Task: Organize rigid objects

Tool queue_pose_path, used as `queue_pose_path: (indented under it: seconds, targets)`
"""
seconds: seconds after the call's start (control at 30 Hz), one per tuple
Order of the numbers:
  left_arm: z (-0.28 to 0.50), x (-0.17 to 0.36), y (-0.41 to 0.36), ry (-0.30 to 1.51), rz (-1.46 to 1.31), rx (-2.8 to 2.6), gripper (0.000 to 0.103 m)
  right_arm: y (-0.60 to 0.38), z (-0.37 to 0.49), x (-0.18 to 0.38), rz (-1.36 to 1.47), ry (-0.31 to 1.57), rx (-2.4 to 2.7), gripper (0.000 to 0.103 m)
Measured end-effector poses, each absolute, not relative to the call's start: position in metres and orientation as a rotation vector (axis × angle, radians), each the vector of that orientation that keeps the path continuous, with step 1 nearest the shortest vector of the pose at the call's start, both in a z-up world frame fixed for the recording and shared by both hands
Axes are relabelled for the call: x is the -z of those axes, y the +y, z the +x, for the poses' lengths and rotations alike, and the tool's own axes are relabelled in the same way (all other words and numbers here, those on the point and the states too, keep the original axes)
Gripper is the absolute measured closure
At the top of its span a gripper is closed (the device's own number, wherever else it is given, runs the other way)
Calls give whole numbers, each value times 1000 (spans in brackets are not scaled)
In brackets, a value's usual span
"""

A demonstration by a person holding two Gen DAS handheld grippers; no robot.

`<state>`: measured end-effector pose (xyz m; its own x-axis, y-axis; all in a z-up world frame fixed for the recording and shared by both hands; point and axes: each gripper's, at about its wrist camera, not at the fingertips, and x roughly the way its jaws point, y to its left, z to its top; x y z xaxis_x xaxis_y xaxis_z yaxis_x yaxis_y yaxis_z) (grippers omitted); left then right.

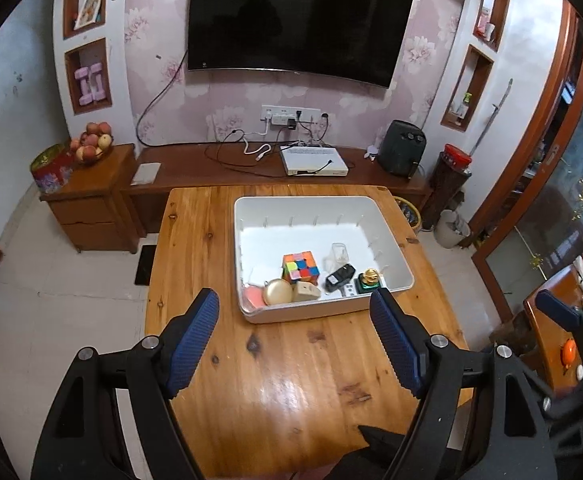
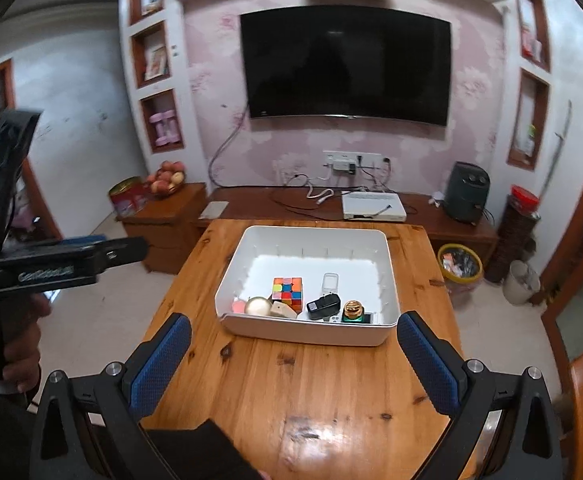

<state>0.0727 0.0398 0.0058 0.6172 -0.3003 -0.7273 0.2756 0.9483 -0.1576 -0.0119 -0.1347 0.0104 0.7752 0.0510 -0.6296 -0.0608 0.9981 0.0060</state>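
A: Reaching for anything now, you have little left to fetch: every loose piece sits in the white bin point(image 2: 389, 276), and the tabletop point(image 2: 323, 392) around it looks bare. I judge the sorting nearly done.

B: So what do you do with your two grippers?

A: Your left gripper point(image 1: 294, 344) and your right gripper point(image 2: 294, 364) both hover above the near tabletop with fingers spread wide and nothing between them. If you tidy further, come down from above, not over the near wall, and close on flat sides.

B: Which piece is easiest?

A: The colour cube point(image 2: 288, 293); its faces are square and it stands free at the top. The gold round case point(image 2: 257, 306) and the beige block point(image 2: 283, 310) are touching or nearly so, crowded in the near left corner, so take one at a time. The black adapter point(image 2: 323, 305) and the gold-capped bottle point(image 2: 353, 312) lie near the front wall on the right.

B: And the distance?

A: The bin lies ahead of both pairs of fingers, well apart from the tips.
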Motion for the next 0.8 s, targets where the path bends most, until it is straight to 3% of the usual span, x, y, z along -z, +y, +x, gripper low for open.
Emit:
queue_pose_path:
  seconds: [0.2,0.5,0.63,0.8]
  targets:
    - [36,-13,1,785,-53,212,15,-180,-39,-18,-30,656,-53,0]
    - [-9,-10,-29,764,-85,64,15,-223,-63,-7,26,658,-73,0]
    - [-21,-17,-45,707,-64,53,2,-231,-81,-11,1,605,-26,0]
    - [-29,-18,-55,684,-40,10,2,-244,-96,-13,-1,549,7,0]
